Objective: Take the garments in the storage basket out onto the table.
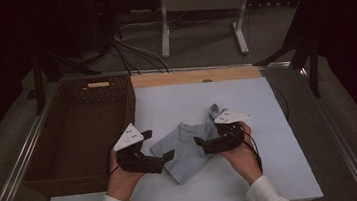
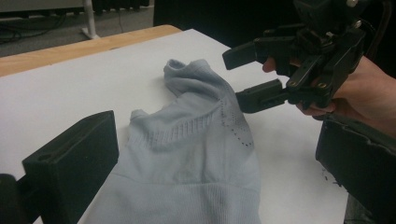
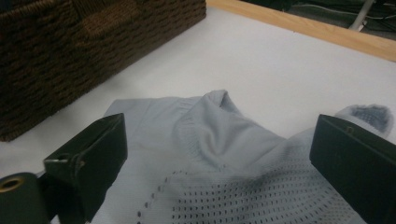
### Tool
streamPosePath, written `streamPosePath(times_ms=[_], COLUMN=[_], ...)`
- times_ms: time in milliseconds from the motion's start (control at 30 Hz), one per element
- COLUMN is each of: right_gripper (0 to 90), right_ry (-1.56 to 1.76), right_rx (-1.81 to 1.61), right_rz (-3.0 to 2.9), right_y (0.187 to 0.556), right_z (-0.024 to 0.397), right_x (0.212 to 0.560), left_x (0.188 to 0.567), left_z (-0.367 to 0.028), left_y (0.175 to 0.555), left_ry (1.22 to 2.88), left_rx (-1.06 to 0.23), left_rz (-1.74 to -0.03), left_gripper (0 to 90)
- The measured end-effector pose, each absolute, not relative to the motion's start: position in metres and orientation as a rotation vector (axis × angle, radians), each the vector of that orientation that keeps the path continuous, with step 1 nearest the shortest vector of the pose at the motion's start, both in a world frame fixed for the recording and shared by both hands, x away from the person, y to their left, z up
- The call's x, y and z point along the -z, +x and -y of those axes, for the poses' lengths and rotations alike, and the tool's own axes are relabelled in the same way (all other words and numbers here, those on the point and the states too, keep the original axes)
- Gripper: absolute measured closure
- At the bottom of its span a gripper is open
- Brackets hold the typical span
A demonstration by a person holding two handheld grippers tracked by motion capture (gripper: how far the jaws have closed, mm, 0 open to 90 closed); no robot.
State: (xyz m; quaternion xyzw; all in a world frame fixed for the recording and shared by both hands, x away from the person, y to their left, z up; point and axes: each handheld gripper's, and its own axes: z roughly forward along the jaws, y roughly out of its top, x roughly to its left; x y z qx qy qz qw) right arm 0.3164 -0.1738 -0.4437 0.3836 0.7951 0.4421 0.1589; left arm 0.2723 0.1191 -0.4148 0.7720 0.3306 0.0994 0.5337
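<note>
A crumpled pale grey knit garment lies at the frame's centre on the white desk, between the gaping left tongs and right tongs, both gripping nothing.

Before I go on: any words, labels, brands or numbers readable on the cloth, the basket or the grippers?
None can be read.
Pale blue knit garment: no tag or print, just rows of small knitted holes.
Wicker basket: no label; the pale strip at its far rim is blank at this size.
Left gripper and right gripper: only small dots on their grey plates, no lettering.
</note>
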Motion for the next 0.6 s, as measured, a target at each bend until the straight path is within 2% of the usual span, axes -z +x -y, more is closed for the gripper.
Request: streamPosePath(times_ms=[100, 367, 400, 500, 600], right_gripper=[7.3, 27.7, 27.7, 40.3, 43.5], right_ry=[1.086, 1.058, 1.058, 1.055, 1.041], right_rx=[-1.246, -1.176, -1.176, -1.142, -1.103], right_rz=[-2.301, -2.35, -2.35, -2.383, -2.396], right_y=[0.317, 0.316, 0.316, 0.318, 0.317], right_z=[0.171, 0.163, 0.163, 0.159, 0.157], right_x=[0.445, 0.449, 0.449, 0.454, 0.456], left_x=[0.415, 0.416, 0.416, 0.416, 0.416], left_z=[-0.119, -0.118, -0.118, -0.119, -0.119], left_y=[0.272, 0.272, 0.272, 0.273, 0.273], left_ry=[1.84, 1.841, 1.841, 1.842, 1.839], left_rx=[-0.237, -0.234, -0.234, -0.233, -0.234], left_rz=[-0.788, -0.788, -0.788, -0.788, -0.788], left_gripper=[0.3, 0.3, 0.3, 0.3, 0.3])
